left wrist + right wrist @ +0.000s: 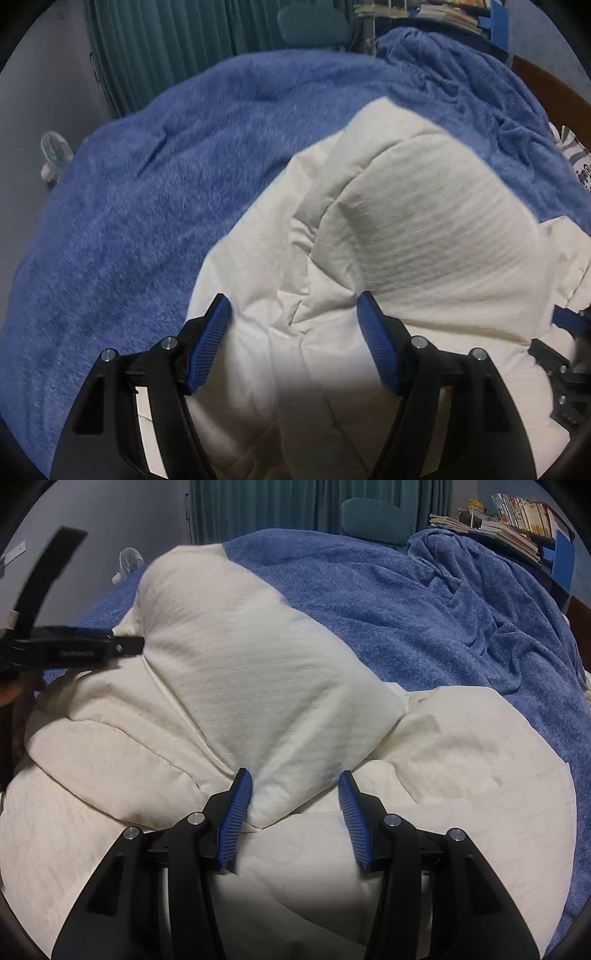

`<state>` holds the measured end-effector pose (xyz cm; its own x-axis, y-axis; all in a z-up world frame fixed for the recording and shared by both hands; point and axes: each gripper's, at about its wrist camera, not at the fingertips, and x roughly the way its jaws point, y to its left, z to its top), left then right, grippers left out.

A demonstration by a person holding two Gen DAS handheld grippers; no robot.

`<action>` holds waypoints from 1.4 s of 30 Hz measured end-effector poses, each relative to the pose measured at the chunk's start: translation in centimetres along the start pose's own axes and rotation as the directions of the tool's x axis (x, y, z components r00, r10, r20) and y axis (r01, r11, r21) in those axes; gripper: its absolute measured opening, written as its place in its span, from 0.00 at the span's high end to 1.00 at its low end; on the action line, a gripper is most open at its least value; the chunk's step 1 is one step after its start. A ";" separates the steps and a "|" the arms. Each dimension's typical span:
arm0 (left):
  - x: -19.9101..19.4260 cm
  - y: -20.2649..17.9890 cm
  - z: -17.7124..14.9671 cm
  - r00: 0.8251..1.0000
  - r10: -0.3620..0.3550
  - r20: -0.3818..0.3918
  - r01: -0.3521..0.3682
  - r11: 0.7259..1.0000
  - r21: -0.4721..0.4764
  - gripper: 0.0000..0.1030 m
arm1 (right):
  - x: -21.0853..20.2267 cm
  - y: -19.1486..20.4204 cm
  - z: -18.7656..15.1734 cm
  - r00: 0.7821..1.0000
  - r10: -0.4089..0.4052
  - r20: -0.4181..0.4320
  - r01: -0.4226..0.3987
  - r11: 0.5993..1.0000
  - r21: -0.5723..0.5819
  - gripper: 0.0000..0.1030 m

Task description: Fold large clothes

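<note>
A large cream quilted garment [388,229] lies bunched on a blue fleece blanket [166,177]. My left gripper [293,299] is open, its blue pads straddling a puffed fold of the cream fabric. In the right wrist view the same garment [251,657] rises in a folded hump. My right gripper [295,775] is open, its pads on either side of the hump's lower corner. The left gripper also shows in the right wrist view [92,648] at the left, against the hump's edge. Part of the right gripper [565,354] shows at the right edge of the left wrist view.
The blue blanket [443,602] covers the bed and is rumpled at the far right. Teal curtains [277,506] and a teal chair [373,520] stand behind. Books [517,517] sit on a shelf at the far right. A small fan [55,155] stands on the floor left.
</note>
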<state>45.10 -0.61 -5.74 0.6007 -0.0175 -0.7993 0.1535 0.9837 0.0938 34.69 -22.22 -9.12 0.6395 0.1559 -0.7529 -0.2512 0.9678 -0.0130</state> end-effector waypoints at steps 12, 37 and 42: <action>-0.1 3.0 -2.6 0.987 -0.158 0.041 0.162 0.978 -0.127 0.32 | 0.2 0.2 0.1 1.000 0.003 0.006 -0.003 1.000 -0.007 0.53; -12.8 1.3 -11.8 0.997 -0.038 0.067 0.035 0.998 0.050 0.32 | -5.8 0.7 0.7 1.000 -0.007 -0.007 0.007 1.000 -0.028 0.23; -21.1 1.2 -14.7 0.989 -0.031 0.147 0.026 0.999 0.033 0.24 | -12.9 1.9 -0.2 1.000 0.003 -0.014 -0.002 0.998 0.057 0.22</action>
<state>21.06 3.61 2.56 0.7045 -0.0740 -0.7059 0.1953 0.9764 0.0926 25.81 -22.39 0.38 0.6283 0.1561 -0.7622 -0.2111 0.9771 0.0261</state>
